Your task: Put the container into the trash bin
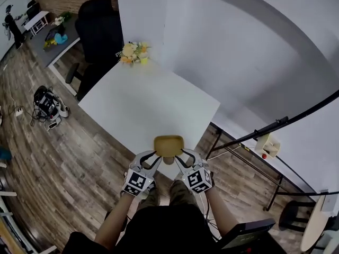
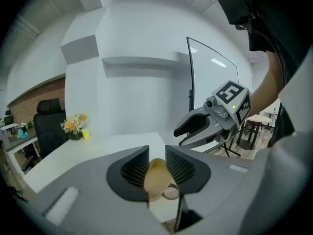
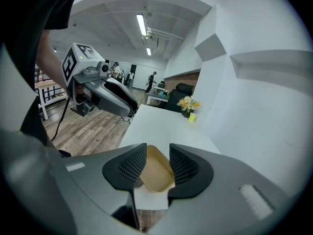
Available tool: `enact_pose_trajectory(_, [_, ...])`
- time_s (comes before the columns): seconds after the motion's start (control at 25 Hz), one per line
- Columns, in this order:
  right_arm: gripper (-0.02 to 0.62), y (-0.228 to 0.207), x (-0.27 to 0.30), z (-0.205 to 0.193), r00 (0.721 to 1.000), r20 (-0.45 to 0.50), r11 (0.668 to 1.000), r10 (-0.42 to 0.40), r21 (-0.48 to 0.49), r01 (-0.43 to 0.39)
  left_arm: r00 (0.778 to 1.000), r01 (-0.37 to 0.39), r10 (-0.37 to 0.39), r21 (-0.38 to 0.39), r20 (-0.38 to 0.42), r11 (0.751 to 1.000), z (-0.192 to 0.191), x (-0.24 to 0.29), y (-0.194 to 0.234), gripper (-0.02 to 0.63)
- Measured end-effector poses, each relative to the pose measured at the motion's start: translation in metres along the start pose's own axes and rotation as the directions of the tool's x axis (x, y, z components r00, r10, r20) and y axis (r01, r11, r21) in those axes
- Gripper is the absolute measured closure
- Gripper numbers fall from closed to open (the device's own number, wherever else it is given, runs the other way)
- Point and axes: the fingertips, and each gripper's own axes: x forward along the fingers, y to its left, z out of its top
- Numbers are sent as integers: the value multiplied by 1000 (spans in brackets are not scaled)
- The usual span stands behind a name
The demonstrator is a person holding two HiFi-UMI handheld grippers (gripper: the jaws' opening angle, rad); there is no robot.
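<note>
Container (image 1: 168, 145) waits on table (image 1: 137, 105), six o'clock edge. Left gripper (image 1: 157, 160) and right gripper (image 1: 180, 160) are open around it; nothing grabbed yet.

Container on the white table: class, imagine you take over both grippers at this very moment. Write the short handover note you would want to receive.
Left gripper: open, fingers apart, with the near-left corner of the container showing between them. No grip yet.
Right gripper: open, fingers apart, lined up on the container's near-right corner. No grip yet.
Container: tan, open-topped, sitting upright at the near edge of the white table.
Trash bin: not visible in any view.
Done: both grippers are at the container.
Left: close on it, lift it, find the bin and drop it in.
</note>
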Motion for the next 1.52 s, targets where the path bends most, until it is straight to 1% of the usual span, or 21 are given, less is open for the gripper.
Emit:
enact_pose_trajectory(0.08, [426,-1,17,-16,998,-42,999,39,-2,-39,997,30,-32,-23,-70,999,-20,14,6,459])
enact_pose_trajectory(0.12, [423,-4,26,-24,997,-57,998,56,-3,-56,994,34,-37,-35,-106,999,-30,21,11,453])
enact_pose_trajectory(0.2, [417,-17,43,-39,993,-91,997,77,1,-78,985,10,-22,-75,-172,997,-48,37,25,439])
enact_pose_trajectory(0.28, [394,-35,58,-55,988,-130,997,82,26,-79,974,-40,7,-141,-225,989,-64,51,38,430])
enact_pose_trajectory(0.4, [392,-54,81,-79,978,-188,992,93,101,-75,949,-90,19,-211,-316,973,-98,67,52,425])
enact_pose_trajectory(0.48, [390,-60,95,-97,964,-233,984,127,148,-94,930,-119,13,-266,-368,957,-120,78,58,423])
enact_pose_trajectory(0.6, [390,-58,111,-119,941,-273,962,201,236,-137,910,-153,-4,-345,-415,926,-144,89,62,423])
enact_pose_trajectory(0.72, [396,-49,121,-136,917,-303,945,258,278,-174,890,-173,-21,-380,-456,909,-162,95,62,423])
enact_pose_trajectory(0.84, [402,-42,129,-147,900,-325,936,290,290,-197,874,-182,-39,-401,-484,898,-173,101,62,428])
enact_pose_trajectory(0.92, [408,-37,133,-149,892,-335,931,303,302,-203,870,-175,-63,-427,-488,887,-177,103,60,440])
enact_pose_trajectory(1.04, [410,-33,140,-151,881,-355,927,313,315,-202,864,-166,-91,-451,-496,877,-178,108,57,515])
enact_pose_trajectory(1.12, [411,-34,142,-154,877,-367,928,310,319,-194,861,-184,-82,-457,-501,870,-177,113,57,526])
enact_pose_trajectory(1.24, [431,-39,145,-156,881,-364,920,303,352,-171,864,-205,-70,-476,-498,855,-176,117,60,534])
enact_pose_trajectory(1.36, [482,-46,144,-154,889,-368,914,274,386,-122,868,-208,-69,-488,-491,848,-176,117,58,535])
enact_pose_trajectory(1.44, [517,-51,142,-148,899,-369,922,237,376,-89,872,-199,-75,-491,-484,848,-172,110,56,537])
enact_pose_trajectory(1.52, [531,-54,142,-136,910,-361,936,203,344,-72,881,-187,-77,-491,-468,851,-165,101,58,543])
